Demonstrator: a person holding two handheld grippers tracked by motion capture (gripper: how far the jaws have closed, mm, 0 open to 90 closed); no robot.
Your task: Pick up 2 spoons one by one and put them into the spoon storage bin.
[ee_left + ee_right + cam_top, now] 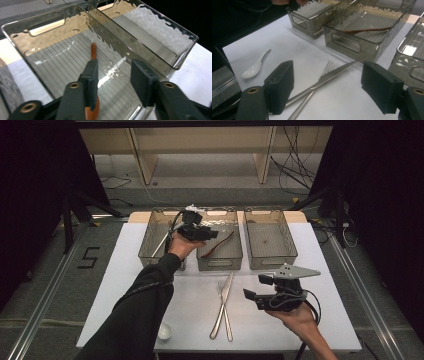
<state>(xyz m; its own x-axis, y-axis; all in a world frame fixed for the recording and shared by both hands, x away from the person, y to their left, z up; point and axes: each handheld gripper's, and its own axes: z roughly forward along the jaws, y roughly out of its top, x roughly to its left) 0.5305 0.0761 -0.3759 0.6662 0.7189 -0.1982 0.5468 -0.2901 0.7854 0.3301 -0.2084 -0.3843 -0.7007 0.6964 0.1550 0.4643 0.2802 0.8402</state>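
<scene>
Three smoky, see-through plastic bins stand in a row at the upper centre of the high view, each rectangular with ribbed floor, rippled walls and a slot handle. My left tongs [212,234] hang over the middle bin [220,261], jaws parted with nothing between them. In the left gripper view a slim reddish-brown wooden utensil [93,51] lies on that bin's ribbed floor, running up from the lower centre of the frame behind my left-hand pad [92,80]; I cannot tell whether the pad touches it. In the high view it reads as one thin curved stick [220,243] lying slantwise in the bin.

My right tongs [255,291] sit at the lower right of the high view, jaws wide apart and empty. Ahead of them on the white table [130,270] one shiny steel fork [325,70] and one steel knife [337,72] lie crossed. A single glossy white ceramic spoon [254,68] rests at the left of the right gripper view.
</scene>
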